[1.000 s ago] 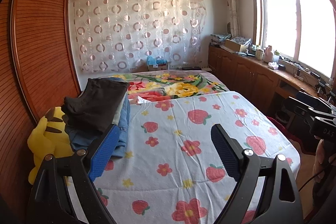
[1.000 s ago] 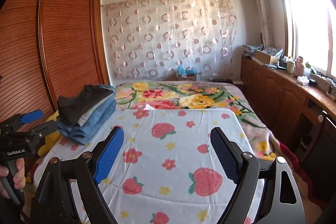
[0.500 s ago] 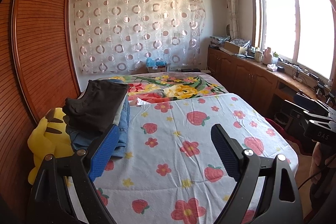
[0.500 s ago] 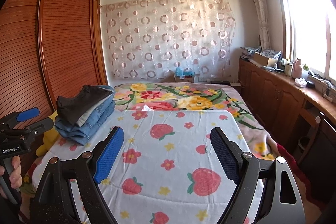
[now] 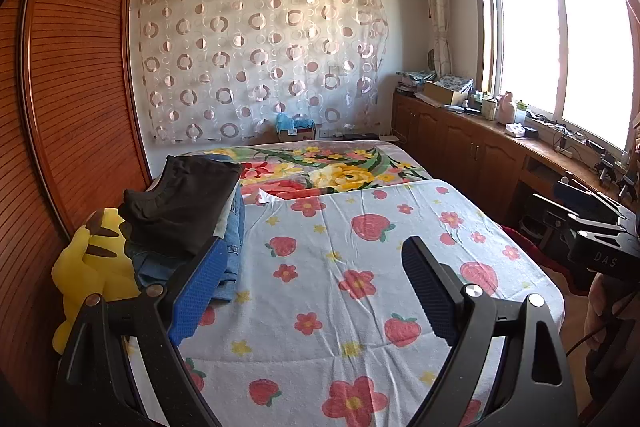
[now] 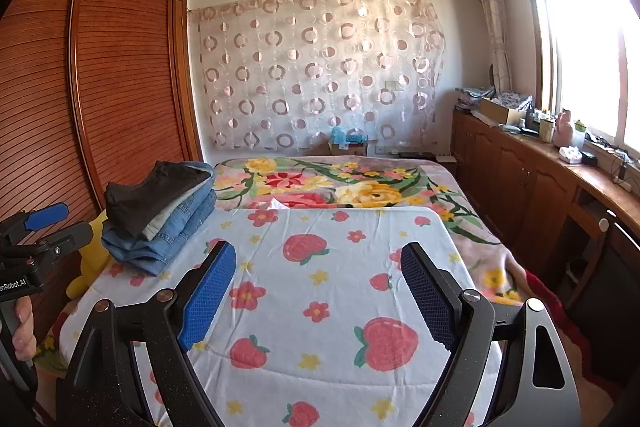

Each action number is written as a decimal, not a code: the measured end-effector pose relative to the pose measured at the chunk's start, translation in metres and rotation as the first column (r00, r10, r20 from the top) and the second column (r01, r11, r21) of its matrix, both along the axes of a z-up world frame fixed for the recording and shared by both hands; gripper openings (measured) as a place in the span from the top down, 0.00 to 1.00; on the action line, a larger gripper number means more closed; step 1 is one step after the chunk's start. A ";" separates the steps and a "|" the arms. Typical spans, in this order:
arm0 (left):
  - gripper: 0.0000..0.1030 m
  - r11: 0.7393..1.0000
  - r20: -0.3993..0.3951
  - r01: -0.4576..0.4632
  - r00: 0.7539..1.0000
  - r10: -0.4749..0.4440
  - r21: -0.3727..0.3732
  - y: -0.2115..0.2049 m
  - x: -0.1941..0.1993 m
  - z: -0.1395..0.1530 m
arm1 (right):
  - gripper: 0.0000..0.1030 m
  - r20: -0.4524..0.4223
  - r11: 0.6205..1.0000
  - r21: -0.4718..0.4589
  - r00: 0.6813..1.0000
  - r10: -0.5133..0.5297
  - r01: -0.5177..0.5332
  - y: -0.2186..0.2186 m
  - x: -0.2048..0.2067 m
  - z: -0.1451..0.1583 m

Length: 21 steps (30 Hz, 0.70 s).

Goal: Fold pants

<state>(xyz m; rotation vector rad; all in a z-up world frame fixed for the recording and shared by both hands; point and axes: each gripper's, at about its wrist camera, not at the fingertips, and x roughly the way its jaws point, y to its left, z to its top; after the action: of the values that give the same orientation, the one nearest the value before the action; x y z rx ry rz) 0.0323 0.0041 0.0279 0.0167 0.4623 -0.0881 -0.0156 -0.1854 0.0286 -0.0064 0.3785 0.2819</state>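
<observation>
Both grippers are up in the air over the near end of the bed, and neither is touching anything. My left gripper has its jaws wide apart with nothing between them, same deal with the right gripper. From the right cam I can see the left unit off at the left edge with a hand wrapped around its handle.

The pants are in a folded stack on the bed's left side, right by the wardrobe. A dark pair sits on top, jeans underneath. The stack's left side runs close to the mattress edge, and a yellow plush is wedged between bed and wardrobe just beside it. In the left cam my left blue pad overlaps the stack's near corner, but I can't tell if it's actually close or just in line.

The strawberry sheet covers the near half, flat with light wrinkles, and its far edge stops at the floral blanket. On the right, the bed edge drops to a floor gap before the cabinets.
</observation>
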 end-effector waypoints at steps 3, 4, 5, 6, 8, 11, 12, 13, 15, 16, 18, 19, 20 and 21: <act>0.13 1.000 0.000 0.001 1.000 -0.001 -0.001 0.000 0.000 -0.001 | 0.17 0.000 1.000 0.000 1.000 0.000 0.000 0.000 0.000 0.000; 0.13 1.000 0.000 0.002 1.000 -0.002 -0.001 0.000 0.000 -0.001 | 0.17 0.001 1.000 -0.001 1.000 0.000 0.000 -0.001 0.000 0.000; 0.13 1.000 0.000 0.001 1.000 -0.001 0.000 0.000 0.000 -0.001 | 0.17 0.000 1.000 -0.001 1.000 0.000 0.000 0.000 0.000 0.000; 0.13 1.000 0.000 0.000 1.000 0.000 0.000 0.000 0.000 -0.001 | 0.17 0.000 1.000 -0.001 1.000 0.001 -0.001 0.000 0.000 0.000; 0.13 1.000 0.000 0.001 1.000 -0.001 -0.001 0.000 0.000 -0.001 | 0.17 0.001 1.000 -0.002 1.000 0.000 0.000 0.000 0.000 0.000; 0.13 1.000 0.001 0.001 1.000 -0.001 -0.002 0.000 0.000 -0.001 | 0.17 -0.001 1.000 0.000 1.000 0.003 -0.003 0.000 0.000 0.000; 0.13 1.000 0.000 0.001 1.000 -0.001 -0.001 0.000 0.000 -0.001 | 0.17 0.000 1.000 -0.002 1.000 0.002 -0.002 0.000 0.000 -0.001; 0.13 1.000 0.000 0.000 1.000 0.000 -0.001 0.000 0.000 -0.001 | 0.17 0.000 1.000 -0.001 1.000 0.003 -0.003 0.000 0.000 -0.001; 0.13 1.000 0.000 0.001 1.000 -0.001 -0.002 0.000 0.000 -0.001 | 0.17 -0.001 1.000 0.000 1.000 0.005 -0.005 -0.001 0.000 -0.001; 0.13 1.000 0.000 0.001 1.000 -0.001 -0.002 0.000 0.000 -0.001 | 0.17 0.000 1.000 0.000 1.000 0.004 -0.004 -0.002 0.000 0.000; 0.13 1.000 0.001 0.001 1.000 -0.001 -0.001 0.000 0.000 -0.001 | 0.17 0.000 1.000 0.000 1.000 0.004 -0.004 -0.001 0.000 -0.001; 0.13 1.000 0.001 0.001 1.000 -0.001 -0.002 0.000 0.000 -0.002 | 0.17 0.000 1.000 -0.001 1.000 0.005 -0.005 -0.001 0.000 -0.001; 0.13 1.000 0.002 0.001 1.000 -0.001 -0.002 0.000 0.000 -0.002 | 0.17 0.001 1.000 -0.001 1.000 0.005 -0.005 -0.002 0.000 0.000; 0.13 1.000 0.001 0.001 1.000 -0.001 -0.001 0.000 0.000 -0.002 | 0.17 0.001 1.000 -0.001 1.000 0.005 -0.005 -0.002 0.001 -0.001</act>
<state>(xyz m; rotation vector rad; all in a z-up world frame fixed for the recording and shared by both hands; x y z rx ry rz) 0.0321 0.0043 0.0262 0.0155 0.4611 -0.0890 -0.0151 -0.1871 0.0280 -0.0085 0.3772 0.2869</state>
